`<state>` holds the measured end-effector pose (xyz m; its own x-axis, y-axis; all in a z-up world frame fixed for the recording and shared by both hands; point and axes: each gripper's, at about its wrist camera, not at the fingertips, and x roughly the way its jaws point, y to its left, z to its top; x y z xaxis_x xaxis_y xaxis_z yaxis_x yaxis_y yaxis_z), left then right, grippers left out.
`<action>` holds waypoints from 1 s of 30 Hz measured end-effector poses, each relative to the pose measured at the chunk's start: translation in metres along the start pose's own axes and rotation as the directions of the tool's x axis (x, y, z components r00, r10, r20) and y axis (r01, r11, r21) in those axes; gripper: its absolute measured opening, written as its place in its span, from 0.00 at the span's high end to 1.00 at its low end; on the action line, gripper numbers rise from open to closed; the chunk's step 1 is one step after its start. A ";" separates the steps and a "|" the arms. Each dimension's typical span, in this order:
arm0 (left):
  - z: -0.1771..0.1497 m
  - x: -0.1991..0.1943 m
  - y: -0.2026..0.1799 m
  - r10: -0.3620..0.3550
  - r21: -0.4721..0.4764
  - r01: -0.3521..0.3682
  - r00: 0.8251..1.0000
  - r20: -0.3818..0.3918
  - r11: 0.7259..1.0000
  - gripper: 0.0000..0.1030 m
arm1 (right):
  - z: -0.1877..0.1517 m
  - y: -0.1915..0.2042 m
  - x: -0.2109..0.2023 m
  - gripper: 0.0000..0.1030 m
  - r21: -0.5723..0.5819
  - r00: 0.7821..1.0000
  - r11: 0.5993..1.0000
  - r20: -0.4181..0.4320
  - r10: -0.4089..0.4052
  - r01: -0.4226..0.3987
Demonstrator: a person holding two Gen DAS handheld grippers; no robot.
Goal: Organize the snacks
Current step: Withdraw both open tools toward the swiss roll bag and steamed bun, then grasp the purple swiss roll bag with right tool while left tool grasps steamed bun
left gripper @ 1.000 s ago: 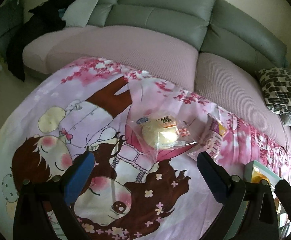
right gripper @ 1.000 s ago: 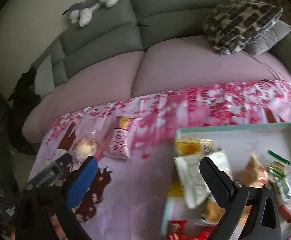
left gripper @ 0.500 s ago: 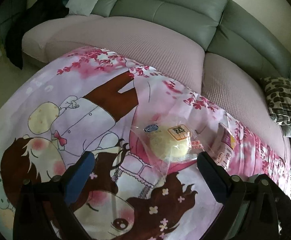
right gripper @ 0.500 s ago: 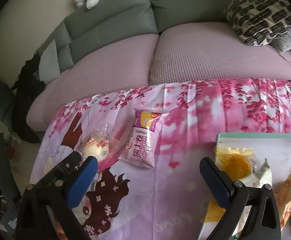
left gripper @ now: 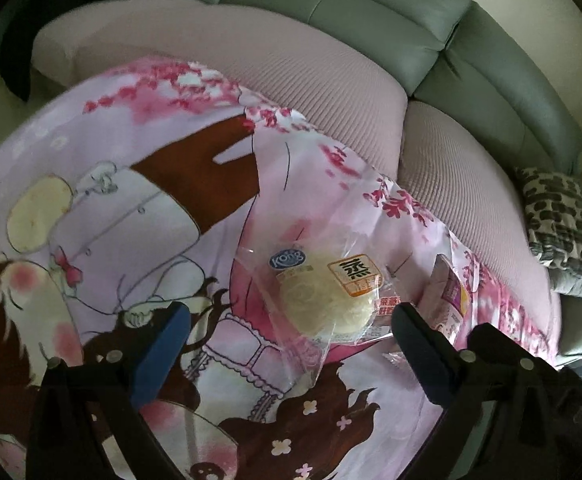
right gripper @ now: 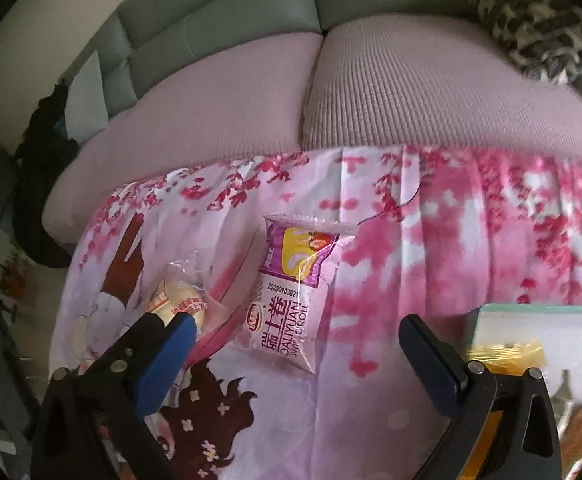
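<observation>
Both tongs spread wide over the printed cloth, nothing clamped.
Left gripper [left gripper: 291,330] frames a round pale bun [left gripper: 325,304] in crinkly clear wrap, centre frame; right gripper [right gripper: 297,334] hangs over a flat glossy roll packet [right gripper: 291,292]; tray [right gripper: 531,314] lower right.

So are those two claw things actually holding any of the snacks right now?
No. Both the left gripper and right gripper are open and empty; the bun packet and Swiss roll packet lie loose on the cloth.

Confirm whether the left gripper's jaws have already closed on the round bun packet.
No: the left gripper has its jaws spread wide, and the round bun packet lies on the printed cloth between them, ungripped.
</observation>
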<state>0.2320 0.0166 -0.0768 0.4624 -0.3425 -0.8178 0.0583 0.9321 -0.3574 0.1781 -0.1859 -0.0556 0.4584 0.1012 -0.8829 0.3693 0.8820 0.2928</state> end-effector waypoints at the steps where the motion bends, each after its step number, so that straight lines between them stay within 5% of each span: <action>1: 0.000 0.002 0.002 -0.015 -0.013 0.015 1.000 -0.010 1.000 0.03 | 0.001 -0.003 0.004 0.01 0.026 1.000 1.000 -0.012 0.012 -0.012; 20: 0.008 0.019 0.008 -0.090 -0.101 0.080 0.991 -0.100 0.992 0.10 | 0.009 -0.011 0.024 0.13 0.060 0.998 0.998 -0.055 0.014 -0.011; 30: 0.025 0.019 0.004 -0.037 -0.081 0.028 0.993 -0.110 0.996 0.18 | 0.014 -0.010 0.027 0.16 0.050 0.997 0.998 -0.071 -0.023 0.027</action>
<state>0.2633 0.0165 -0.0820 0.3597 -0.3877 -0.8487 -0.0006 0.9095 -0.4158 0.1981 -0.1983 -0.0776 0.3916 0.1131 -0.9131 0.4215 0.8601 0.2873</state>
